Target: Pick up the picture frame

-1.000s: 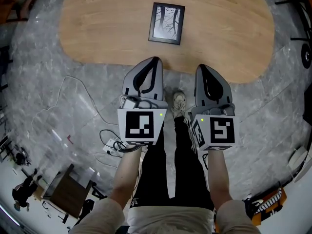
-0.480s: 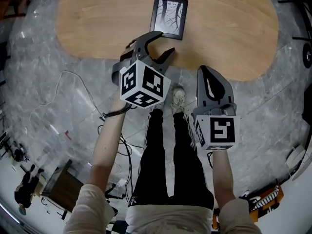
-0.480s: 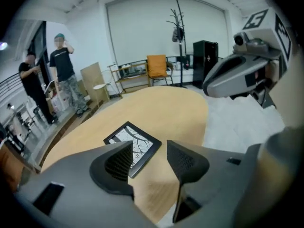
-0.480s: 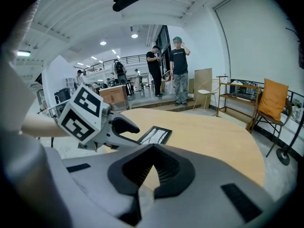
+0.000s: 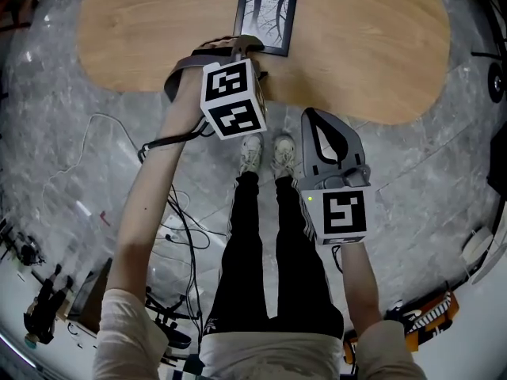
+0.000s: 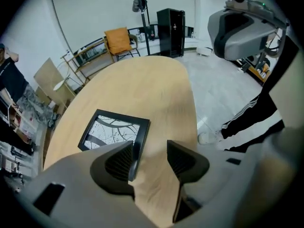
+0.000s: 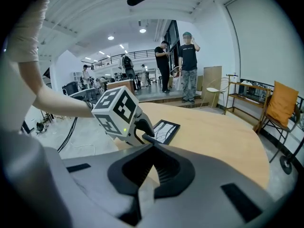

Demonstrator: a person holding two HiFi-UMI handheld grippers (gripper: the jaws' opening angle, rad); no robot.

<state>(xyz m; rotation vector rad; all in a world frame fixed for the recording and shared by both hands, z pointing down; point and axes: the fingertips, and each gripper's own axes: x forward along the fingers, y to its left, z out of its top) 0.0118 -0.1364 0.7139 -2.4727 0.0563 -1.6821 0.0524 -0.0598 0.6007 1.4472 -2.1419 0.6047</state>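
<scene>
The picture frame (image 5: 267, 18), black with a black-and-white branch print, lies flat on the oval wooden table (image 5: 356, 46). My left gripper (image 5: 252, 58) hangs over the table's near edge, pointing steeply down at the frame's near side. In the left gripper view its jaws (image 6: 148, 151) have just been opening and stand open. The left one overlaps the picture frame (image 6: 114, 131) at its near right corner, and bare wood shows in the gap. My right gripper (image 5: 325, 125) is shut on nothing, off the table over the floor. It looks toward the picture frame (image 7: 164, 130).
Grey marbled floor surrounds the table, with cables (image 5: 170, 212) at the left and the person's shoes (image 5: 273, 153) by the table edge. An orange chair (image 6: 117, 40) and a black cabinet (image 6: 171, 25) stand beyond the table's far end. People (image 7: 189, 65) stand further off.
My left gripper has swung forward and down over the table edge to the frame, rolled, and gone from shut to open. The right gripper has shifted slightly. The frame has not moved.
</scene>
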